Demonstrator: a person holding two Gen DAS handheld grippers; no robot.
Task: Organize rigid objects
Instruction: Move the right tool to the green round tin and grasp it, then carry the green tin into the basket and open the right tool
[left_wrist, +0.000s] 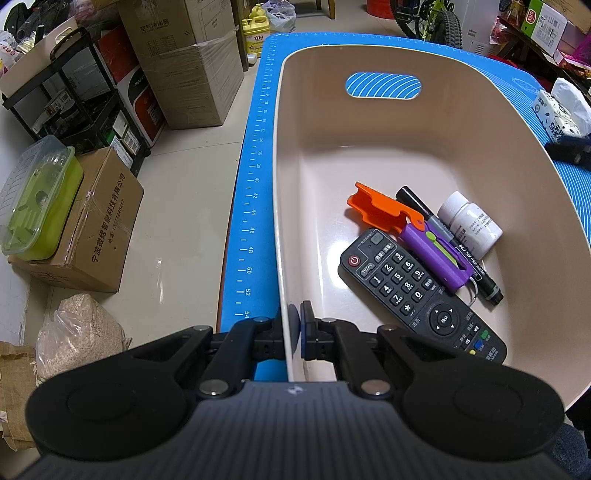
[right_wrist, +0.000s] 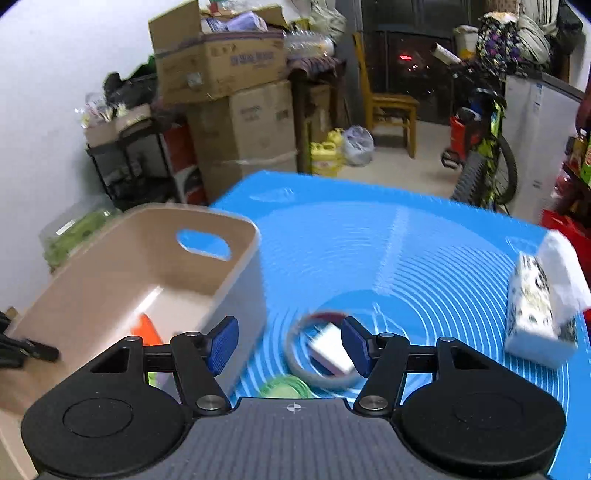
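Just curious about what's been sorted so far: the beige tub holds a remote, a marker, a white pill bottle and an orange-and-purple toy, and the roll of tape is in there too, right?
Not quite. The tape roll is not in the tub; the right wrist view shows it lying on the blue mat beside the tub. The remote, marker, pill bottle and toy are in the tub, as the left wrist view shows.

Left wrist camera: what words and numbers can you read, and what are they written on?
"TV/AV" and digits 0 to 9: buttons of the black remote in the beige bin.
"marker": black marker pen.
"34" up to "54": ruler scale along the blue mat edge.
"宁波微铠智能科技有限公司": cardboard box on the floor.
"空气净化器": tall carton.
White bottle label: too small to read.
Right wrist view: everything blurred, nothing readable.
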